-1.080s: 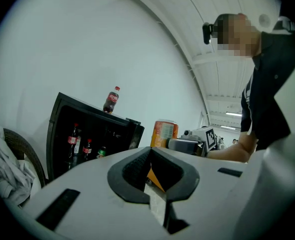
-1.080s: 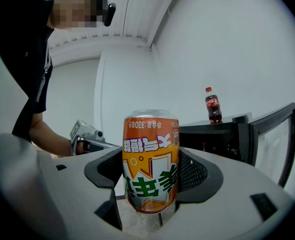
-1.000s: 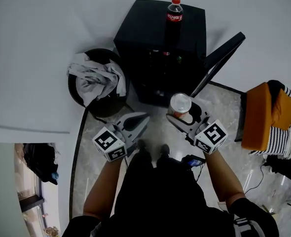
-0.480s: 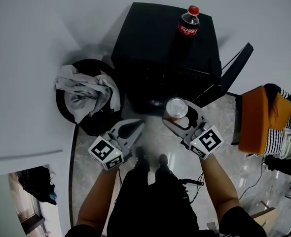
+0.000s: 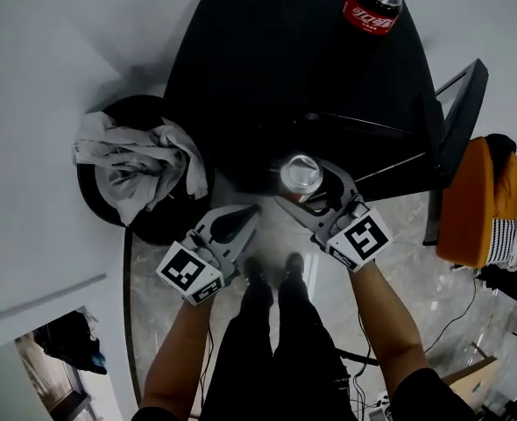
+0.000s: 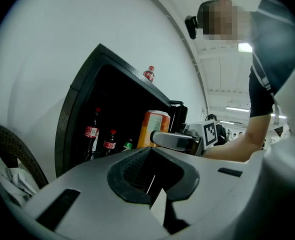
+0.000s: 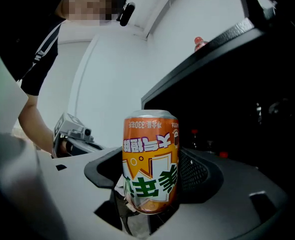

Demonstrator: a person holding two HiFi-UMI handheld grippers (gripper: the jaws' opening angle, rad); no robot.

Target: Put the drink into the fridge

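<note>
The drink is an orange can [image 5: 300, 174] with a silver top, held upright with my right gripper [image 5: 315, 200] shut on it, just in front of the black fridge [image 5: 267, 86]. In the right gripper view the can [image 7: 151, 164] stands between the jaws, facing the dark fridge interior [image 7: 247, 109]. The fridge door [image 5: 456, 121] stands open at the right. My left gripper [image 5: 241, 219] is shut with nothing in it, left of the can and slightly nearer me. From the left gripper view the can [image 6: 152, 128] shows at the fridge opening, where cola bottles [image 6: 91, 132] stand inside.
A cola bottle [image 5: 372, 3] stands on top of the fridge. A round black bin [image 5: 153, 226] with a grey cloth [image 5: 136, 165] draped over it sits left of the fridge. An orange bag [image 5: 473, 200] lies at the right beyond the door. My feet are on the marble floor [image 5: 311, 279].
I have moved closer to the fridge. The right gripper has carried the can forward to the fridge opening. The left gripper has stayed beside it, still shut.
</note>
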